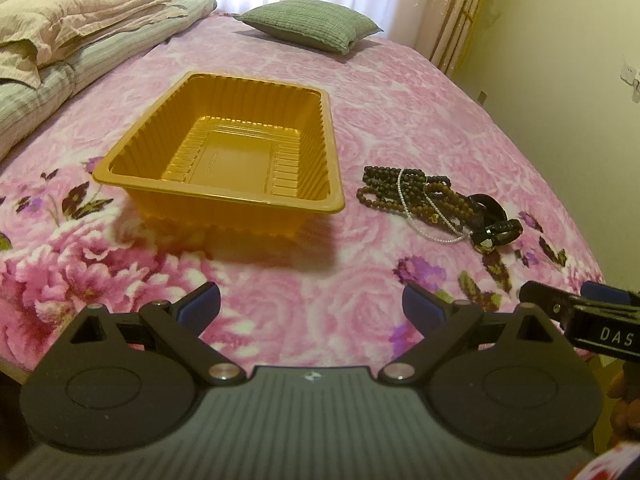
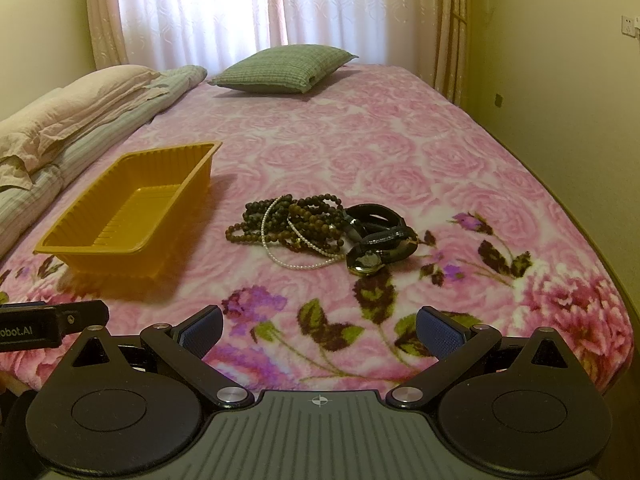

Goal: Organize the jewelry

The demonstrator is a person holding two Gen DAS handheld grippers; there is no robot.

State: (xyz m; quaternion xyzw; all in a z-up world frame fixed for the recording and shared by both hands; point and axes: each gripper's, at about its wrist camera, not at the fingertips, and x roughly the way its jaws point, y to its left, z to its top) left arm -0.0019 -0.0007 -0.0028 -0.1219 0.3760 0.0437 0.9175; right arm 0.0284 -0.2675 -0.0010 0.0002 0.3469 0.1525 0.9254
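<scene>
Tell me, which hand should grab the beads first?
Probably the right gripper: the beads lie almost straight ahead of its open jaws. The left gripper faces the tray instead.

— Where are you working?
— You're in a home bedroom: a bed (image 2: 360, 152) under a pink rose-patterned blanket, a green pillow (image 2: 280, 68) near its head, folded bedding (image 1: 80, 40) along its left side, and sheer curtains (image 2: 200, 12) over a bright window.
</scene>
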